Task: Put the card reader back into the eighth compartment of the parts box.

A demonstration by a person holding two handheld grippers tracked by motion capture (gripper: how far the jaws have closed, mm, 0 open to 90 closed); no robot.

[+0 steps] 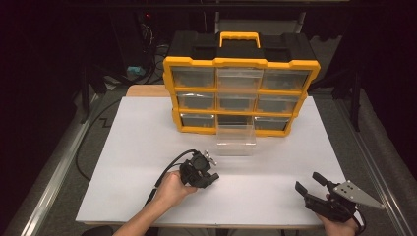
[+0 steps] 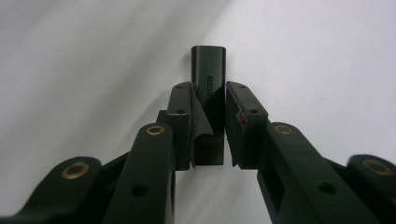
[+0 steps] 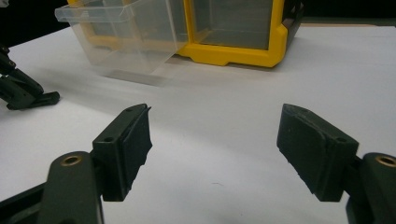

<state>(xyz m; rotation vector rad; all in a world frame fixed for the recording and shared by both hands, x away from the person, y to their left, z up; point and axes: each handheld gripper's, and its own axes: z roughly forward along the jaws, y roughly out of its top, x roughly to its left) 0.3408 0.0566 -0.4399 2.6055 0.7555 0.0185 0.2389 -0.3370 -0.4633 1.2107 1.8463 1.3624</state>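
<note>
A small black oblong piece (image 2: 208, 63) with the word GREEN printed on it sits between the jaws of my left gripper (image 2: 208, 91), which is shut on it over the white table. In the high view my left gripper (image 1: 204, 178) is near the table's middle front, tilted down at the surface. My right gripper (image 1: 308, 181) rests at the front right, open. Nothing is between its pads (image 3: 215, 135). A clear plastic drawer (image 1: 236, 140) is pulled out of the bottom middle slot of the yellow and black organizer (image 1: 241, 61).
The organizer stands at the back of the white table (image 1: 147, 147) with several clear drawers shut. In the right gripper view the pulled-out drawer (image 3: 126, 42) and the organizer's yellow base (image 3: 233, 53) lie ahead. The left gripper (image 3: 23, 93) shows at the left edge there.
</note>
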